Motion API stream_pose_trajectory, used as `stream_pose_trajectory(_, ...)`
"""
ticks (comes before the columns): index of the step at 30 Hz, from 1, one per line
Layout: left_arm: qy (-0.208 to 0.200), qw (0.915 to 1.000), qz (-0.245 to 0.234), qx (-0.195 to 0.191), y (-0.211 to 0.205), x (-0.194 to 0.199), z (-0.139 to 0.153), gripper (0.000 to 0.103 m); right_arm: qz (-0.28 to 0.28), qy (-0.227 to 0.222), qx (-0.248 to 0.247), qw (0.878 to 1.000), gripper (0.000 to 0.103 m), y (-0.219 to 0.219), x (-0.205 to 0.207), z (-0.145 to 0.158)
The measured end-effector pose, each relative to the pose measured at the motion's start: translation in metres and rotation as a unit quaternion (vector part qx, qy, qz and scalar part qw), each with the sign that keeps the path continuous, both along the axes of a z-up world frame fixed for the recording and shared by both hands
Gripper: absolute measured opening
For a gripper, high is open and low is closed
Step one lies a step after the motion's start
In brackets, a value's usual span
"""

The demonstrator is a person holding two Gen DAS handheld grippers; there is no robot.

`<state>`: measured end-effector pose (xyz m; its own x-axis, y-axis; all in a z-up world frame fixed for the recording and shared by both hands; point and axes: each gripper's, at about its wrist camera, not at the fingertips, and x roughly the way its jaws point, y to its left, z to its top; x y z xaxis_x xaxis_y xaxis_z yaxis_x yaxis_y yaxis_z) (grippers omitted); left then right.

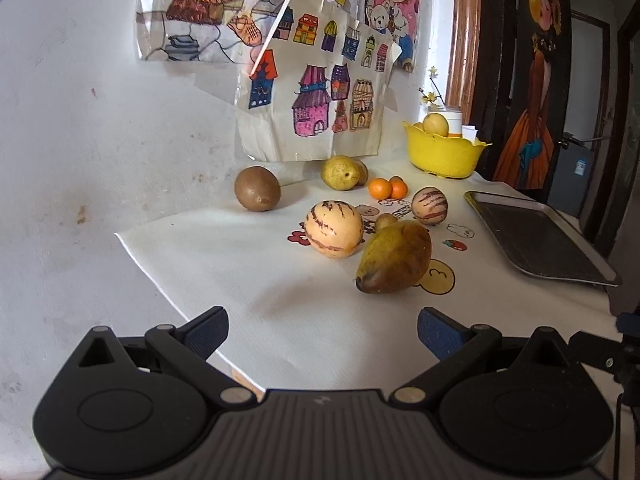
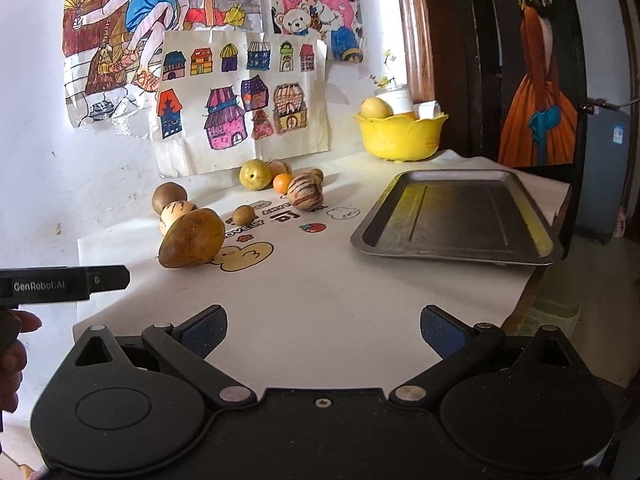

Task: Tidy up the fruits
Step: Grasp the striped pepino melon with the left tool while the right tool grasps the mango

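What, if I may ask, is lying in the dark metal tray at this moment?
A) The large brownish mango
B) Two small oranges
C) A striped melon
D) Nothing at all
D: the tray shows only its bare dark bottom in both views, while the mango, the oranges and the striped melons all lie on the white cloth beside it.

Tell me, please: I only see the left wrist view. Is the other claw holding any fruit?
Observer: No. The right claw is open, with nothing between its fingers.
Operator: Who carries my claw?
Observer: A hand shows at the edge of the right wrist view, gripping its handle.
Operator: What is half hidden behind the mango?
Observer: A small round brown fruit, lying on the cloth apart from the mango.
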<state>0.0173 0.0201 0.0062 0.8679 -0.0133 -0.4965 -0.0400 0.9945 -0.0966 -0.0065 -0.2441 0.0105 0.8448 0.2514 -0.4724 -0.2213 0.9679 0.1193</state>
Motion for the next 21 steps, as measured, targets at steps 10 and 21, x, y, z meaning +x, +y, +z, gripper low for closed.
stream_pose_trajectory(10, -0.004, 0.9995, -0.015, -0.029, 0.026, 0.039, 0.019, 0.103, 0.098, 0.016, -0.037, 0.994, 0.103, 0.021, 0.028, 0.012)
stream_pose_trajectory(21, 0.061, 0.9928, -0.044, -0.093, 0.048, 0.112, 0.033, 0.103, 0.248, 0.009, -0.098, 0.964, 0.103, 0.078, 0.075, 0.042)
